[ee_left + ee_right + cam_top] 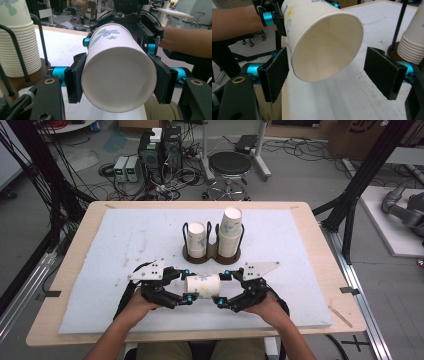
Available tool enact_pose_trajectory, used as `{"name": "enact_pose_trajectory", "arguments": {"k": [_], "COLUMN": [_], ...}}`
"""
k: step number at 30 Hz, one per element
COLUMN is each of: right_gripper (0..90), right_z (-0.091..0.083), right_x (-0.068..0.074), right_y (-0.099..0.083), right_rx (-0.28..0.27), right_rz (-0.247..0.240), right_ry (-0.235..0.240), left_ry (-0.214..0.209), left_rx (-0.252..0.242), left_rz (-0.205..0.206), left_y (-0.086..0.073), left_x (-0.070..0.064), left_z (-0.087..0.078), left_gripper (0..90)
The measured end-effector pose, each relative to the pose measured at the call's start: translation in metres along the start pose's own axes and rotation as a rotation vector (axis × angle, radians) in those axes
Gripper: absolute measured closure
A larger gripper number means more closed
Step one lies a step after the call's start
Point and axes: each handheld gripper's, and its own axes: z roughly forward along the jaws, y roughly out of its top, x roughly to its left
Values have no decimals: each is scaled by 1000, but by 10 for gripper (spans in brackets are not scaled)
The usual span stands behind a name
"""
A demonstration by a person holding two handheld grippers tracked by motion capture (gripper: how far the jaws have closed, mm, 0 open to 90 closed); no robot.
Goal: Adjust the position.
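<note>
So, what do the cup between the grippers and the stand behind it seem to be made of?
The cup looks like paper: matte white wall, printed flowers, a thin rolled rim. The stand seems to have a dark brown base, probably wood, with thin black uprights, likely metal wire; the base finish is hard to judge.

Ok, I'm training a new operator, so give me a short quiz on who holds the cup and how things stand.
1. True or false: the right gripper clamps the cup.
2. In the high view, which stack in the holder is taller? A: left. B: right.
3. Fill in: the cup's open mouth faces the ___ gripper.

Key: 1 false, it stands open and the left gripper grips the cup. 2 B, the right stack. 3 right.
</note>
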Motion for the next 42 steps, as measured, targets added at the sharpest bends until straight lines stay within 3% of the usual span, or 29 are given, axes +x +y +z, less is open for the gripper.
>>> {"name": "enact_pose_trajectory", "arguments": {"k": [8,16,19,28,33,34,39,42], "right_gripper": [215,289,323,350,356,355,356,356], "right_z": [6,4,0,-4,-4,-4,-6,-9], "right_x": [0,-4,-5,-6,-6,-7,-8,-8], "right_y": [0,-4,-4,-4,-4,-4,-5,-3], "right_rx": [5,-33,-59,-66,-56,-47,-46,-43], "right_rz": [-25,-6,1,-12,-18,-18,-12,-17], "right_ry": [25,60,79,82,81,74,67,55], "left_ry": [-17,-23,-30,-30,-12,-5,14,65], "left_rx": [19,16,-1,23,40,51,73,89], "left_rz": [8,-3,-24,-36,-54,-76,-74,-92], "left_y": [-1,-2,-2,-4,-5,-6,-5,-3], "left_x": [-1,0,1,0,0,-1,-1,0], "left_z": [4,4,4,6,7,7,6,3], "left_gripper": [368,370,371,370,314,246,188,162]}}
